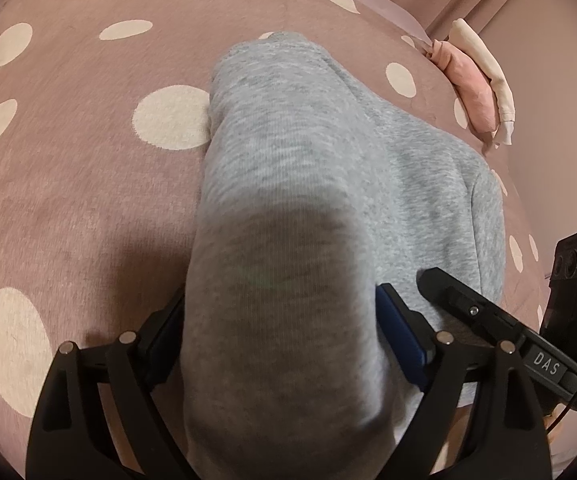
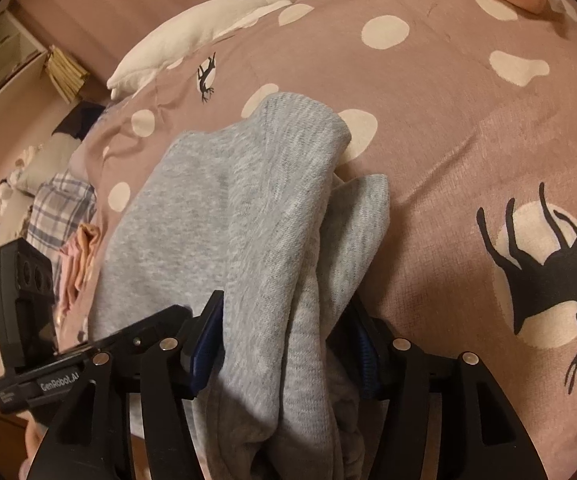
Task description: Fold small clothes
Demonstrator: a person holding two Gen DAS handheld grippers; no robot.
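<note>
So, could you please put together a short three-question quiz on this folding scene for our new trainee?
1. True or false: both the left gripper and the right gripper are closed on the grey garment.
2. What lies at the bed's far edge in the right wrist view? A) a white goose plush B) a laundry basket C) a green towel
3. Fill in: the polka-dot blanket under the garment is dusty ____ with cream dots.

Key: 1 true; 2 A; 3 pink.
</note>
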